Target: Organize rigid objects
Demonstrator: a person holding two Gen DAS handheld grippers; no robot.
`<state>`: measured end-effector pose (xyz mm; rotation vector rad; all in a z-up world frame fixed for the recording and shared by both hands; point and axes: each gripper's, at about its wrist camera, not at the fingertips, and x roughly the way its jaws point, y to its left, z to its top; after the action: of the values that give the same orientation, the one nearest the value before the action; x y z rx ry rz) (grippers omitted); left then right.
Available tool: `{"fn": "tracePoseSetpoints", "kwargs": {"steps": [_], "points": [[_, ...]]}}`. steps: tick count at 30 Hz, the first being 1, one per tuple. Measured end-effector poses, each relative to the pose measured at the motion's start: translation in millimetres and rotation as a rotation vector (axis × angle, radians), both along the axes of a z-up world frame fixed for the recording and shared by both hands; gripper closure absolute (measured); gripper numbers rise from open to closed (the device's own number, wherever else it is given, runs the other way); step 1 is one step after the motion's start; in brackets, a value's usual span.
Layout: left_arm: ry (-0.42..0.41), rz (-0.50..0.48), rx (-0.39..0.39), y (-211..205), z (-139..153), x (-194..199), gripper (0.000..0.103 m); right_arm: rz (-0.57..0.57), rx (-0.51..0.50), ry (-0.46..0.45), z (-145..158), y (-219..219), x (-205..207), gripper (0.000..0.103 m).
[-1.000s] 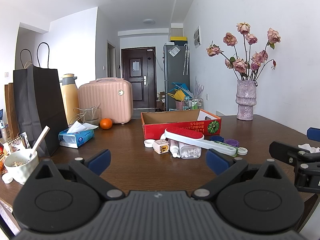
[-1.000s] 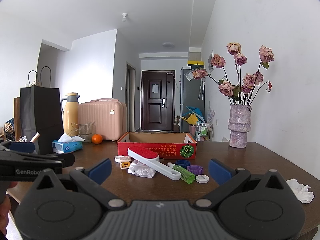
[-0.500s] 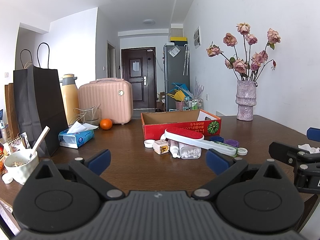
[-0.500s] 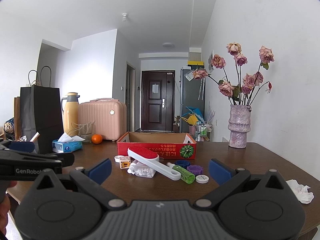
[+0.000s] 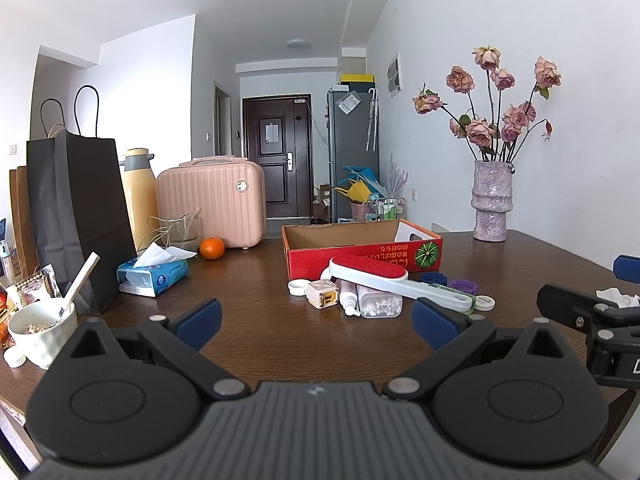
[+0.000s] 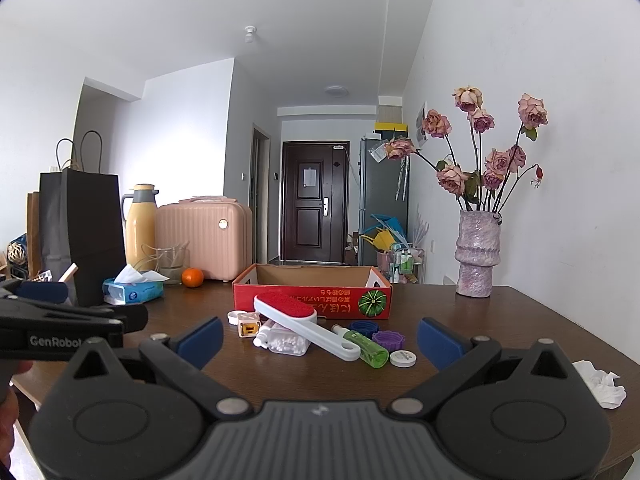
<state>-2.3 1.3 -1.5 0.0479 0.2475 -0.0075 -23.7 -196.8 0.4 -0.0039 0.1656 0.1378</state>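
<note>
Both grippers, left (image 5: 316, 318) and right (image 6: 319, 338), were held wide and empty. The lint brush (image 6: 306, 326) was laid over small items, just near the red box (image 6: 312, 294).

White walls and a white ceiling enclose the room, daylight washing them evenly. At twelve o'clock, a dark brown panelled door (image 6: 315, 201) ends the hallway, a tall grey refrigerator (image 6: 383, 200) just at its one o'clock.

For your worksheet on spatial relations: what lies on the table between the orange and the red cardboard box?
Bare table: the left wrist view shows nothing between orange and red cardboard box.
</note>
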Motion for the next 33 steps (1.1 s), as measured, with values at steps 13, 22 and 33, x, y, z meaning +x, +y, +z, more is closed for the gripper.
{"fn": "tracePoseSetpoints", "kwargs": {"steps": [13, 22, 33], "points": [[-0.004, 0.0, 0.009, 3.5, 11.3, 8.2, 0.0, 0.008, -0.007, -0.01, -0.3, 1.6, 7.4, 0.0], [0.027, 0.007, 0.012, 0.9, 2.2, 39.2, 0.0, -0.01, -0.027, 0.004, -5.7, 2.9, 29.1, 0.0], [0.067, 0.008, 0.014, 0.0, -4.5, 84.2, 0.0, -0.003, -0.055, 0.039, -11.2, 8.3, 70.4, 0.0]]}}
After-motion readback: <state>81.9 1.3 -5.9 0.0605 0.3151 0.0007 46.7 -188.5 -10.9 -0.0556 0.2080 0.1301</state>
